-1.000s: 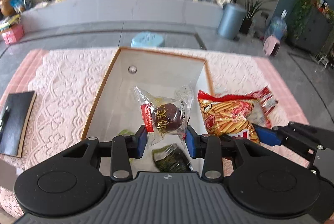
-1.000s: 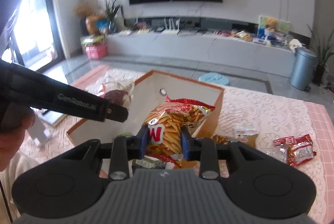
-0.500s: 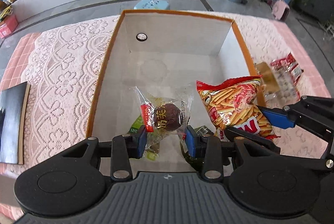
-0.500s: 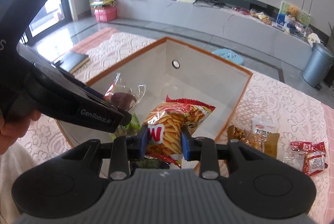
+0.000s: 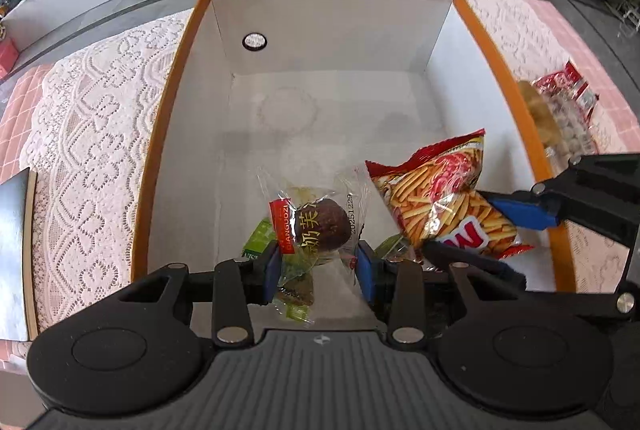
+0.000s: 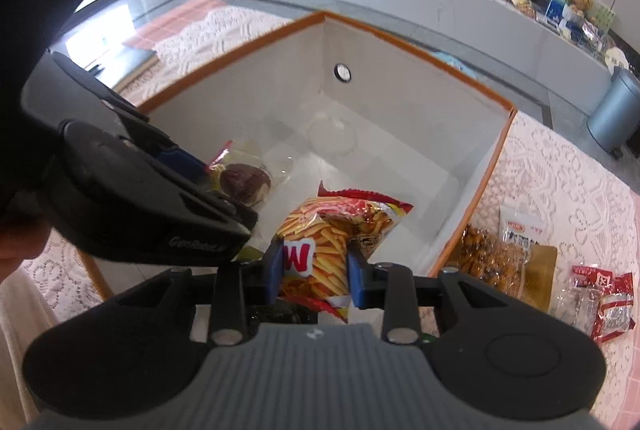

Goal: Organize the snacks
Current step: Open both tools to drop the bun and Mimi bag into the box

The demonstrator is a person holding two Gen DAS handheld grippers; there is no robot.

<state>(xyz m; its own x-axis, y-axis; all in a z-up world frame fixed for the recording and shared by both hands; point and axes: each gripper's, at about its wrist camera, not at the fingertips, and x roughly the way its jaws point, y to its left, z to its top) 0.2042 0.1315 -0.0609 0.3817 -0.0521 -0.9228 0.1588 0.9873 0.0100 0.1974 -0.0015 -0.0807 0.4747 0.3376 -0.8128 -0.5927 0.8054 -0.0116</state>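
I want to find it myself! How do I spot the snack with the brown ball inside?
Look in the orange-rimmed box on the lace tablecloth. The left gripper holds it over the box's near end: a clear wrapper with a dark brown ball and a red stripe, unlike the red fries bag beside it.

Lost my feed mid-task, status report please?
Left gripper shut on clear-wrapped dark pastry. Right gripper shut on red chip bag. Both over the orange-rimmed box. Green packets below, nothing blocking.
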